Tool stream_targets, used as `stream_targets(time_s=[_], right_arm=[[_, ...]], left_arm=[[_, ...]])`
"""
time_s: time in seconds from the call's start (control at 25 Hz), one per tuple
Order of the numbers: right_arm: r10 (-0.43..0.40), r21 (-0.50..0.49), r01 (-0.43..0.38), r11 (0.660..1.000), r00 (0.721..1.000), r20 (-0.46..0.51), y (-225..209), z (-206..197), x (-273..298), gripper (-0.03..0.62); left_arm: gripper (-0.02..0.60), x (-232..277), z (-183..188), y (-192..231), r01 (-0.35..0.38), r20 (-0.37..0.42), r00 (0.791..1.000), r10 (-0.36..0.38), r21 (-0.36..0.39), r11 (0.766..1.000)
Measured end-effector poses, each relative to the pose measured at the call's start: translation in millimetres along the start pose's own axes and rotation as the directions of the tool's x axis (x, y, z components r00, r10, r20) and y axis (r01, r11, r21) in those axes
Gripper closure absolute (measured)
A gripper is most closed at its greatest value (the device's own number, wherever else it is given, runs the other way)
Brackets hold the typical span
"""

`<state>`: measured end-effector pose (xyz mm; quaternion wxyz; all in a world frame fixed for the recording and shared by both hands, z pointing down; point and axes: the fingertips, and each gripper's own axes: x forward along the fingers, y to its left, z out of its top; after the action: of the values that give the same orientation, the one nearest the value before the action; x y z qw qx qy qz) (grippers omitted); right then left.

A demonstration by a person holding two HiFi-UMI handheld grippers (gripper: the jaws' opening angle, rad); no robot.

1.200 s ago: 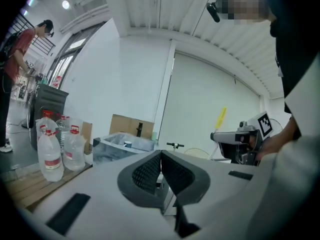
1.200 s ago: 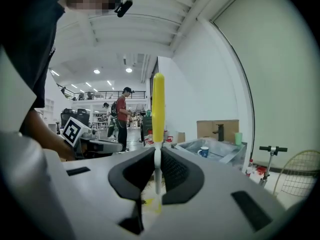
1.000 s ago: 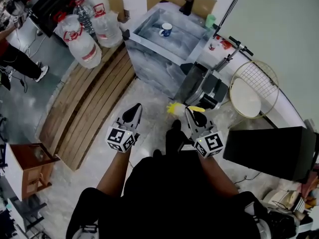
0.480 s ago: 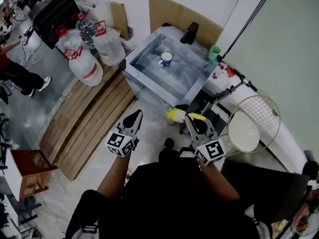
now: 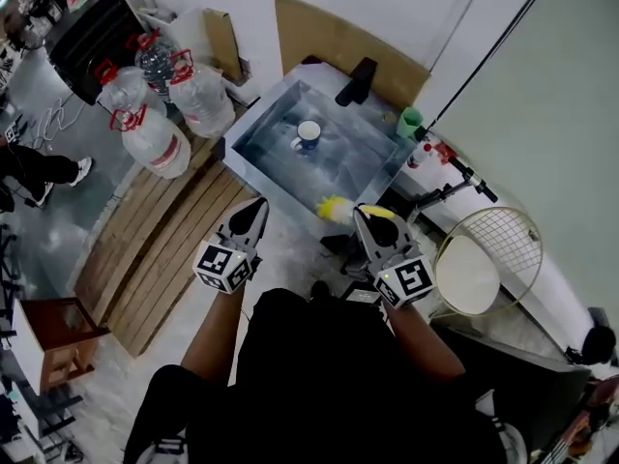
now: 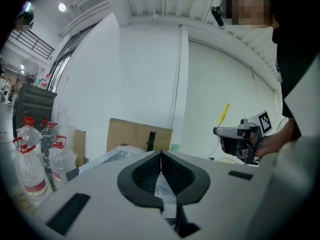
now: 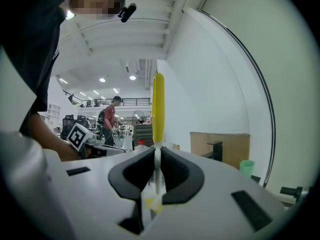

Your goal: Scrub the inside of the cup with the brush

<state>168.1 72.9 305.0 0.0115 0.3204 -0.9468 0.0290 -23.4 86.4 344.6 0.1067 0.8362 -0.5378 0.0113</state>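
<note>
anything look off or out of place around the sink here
Nothing stands out. The cup stands upright in the sink, and the brush is clamped straight in the right gripper, handle up.

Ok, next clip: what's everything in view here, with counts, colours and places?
grey stone-look sink basin: one, ahead of the person
blue-and-white ceramic cup: one, inside the basin
black tap: one, basin's far edge
green plastic cup: one, basin's right corner
clear water jugs with red caps: three, left of basin
brown cardboard sheet: one, against wall
brown wooden slat platform: one, floor left
round wire guard: one, pale, right
yellow brush: one, clamped in right gripper
left gripper: grey, shut, empty
right gripper: grey, shut on yellow brush
</note>
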Motion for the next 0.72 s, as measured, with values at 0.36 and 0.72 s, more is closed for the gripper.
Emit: stream_targets(time_s=[0.36,0.72], right_arm=[[-0.042,0.023,0.042,0.999,0.999,-0.007,-47.2,-5.2,28.6,0.551],[-0.126,0.062,0.129,0.99,0.991,-0.045,-81.4,-23.0,80.3,0.551]], left_arm=[[0.563,64.7,-0.4,25.4,0.065,-0.1,0.993,-0.059,0.053,0.996],[0.476,132.9,-19.3,95.6,0.124,-0.21,0.971,-0.112,0.044,0.991]])
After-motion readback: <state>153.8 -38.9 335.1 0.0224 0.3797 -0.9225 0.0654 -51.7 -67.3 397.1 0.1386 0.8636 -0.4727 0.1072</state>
